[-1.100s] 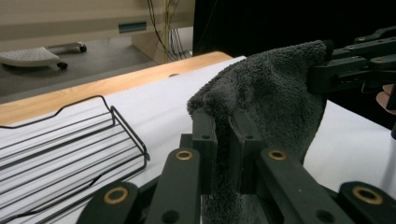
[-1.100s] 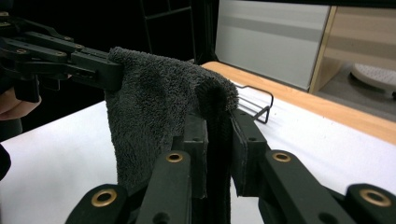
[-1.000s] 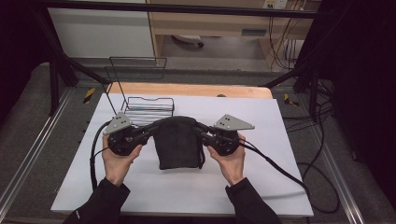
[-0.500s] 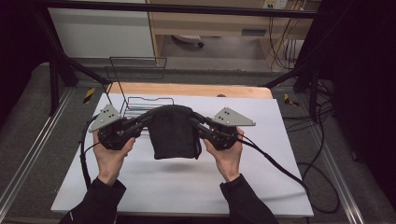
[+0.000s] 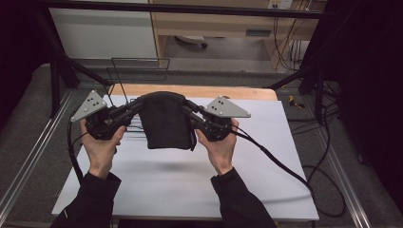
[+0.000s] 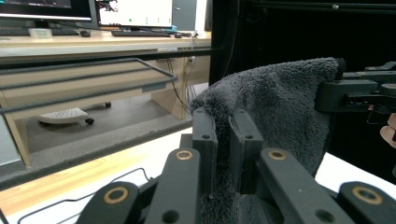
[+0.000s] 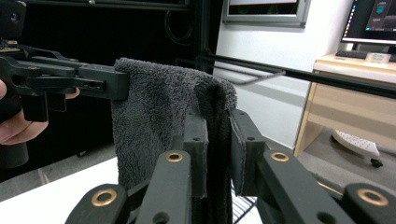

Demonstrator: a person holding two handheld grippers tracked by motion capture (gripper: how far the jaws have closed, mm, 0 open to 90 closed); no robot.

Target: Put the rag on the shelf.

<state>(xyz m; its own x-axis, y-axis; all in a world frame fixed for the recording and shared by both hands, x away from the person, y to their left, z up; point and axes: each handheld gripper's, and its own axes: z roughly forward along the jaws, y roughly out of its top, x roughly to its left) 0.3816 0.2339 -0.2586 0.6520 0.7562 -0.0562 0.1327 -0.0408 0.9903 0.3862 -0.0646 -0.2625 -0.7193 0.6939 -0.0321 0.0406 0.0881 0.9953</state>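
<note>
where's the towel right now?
In the high view the dark grey towel hangs above the white table, centre, in front of the wire rack, its top corners pinched by the left gripper and right gripper.

No lettering, label, brand, number or sign can be read in any of the views. The monitors (image 6: 135, 11) on the desk behind the table, seen from the left gripper view, show bright screens, but whatever is written there is too small and blurred to read.
</note>
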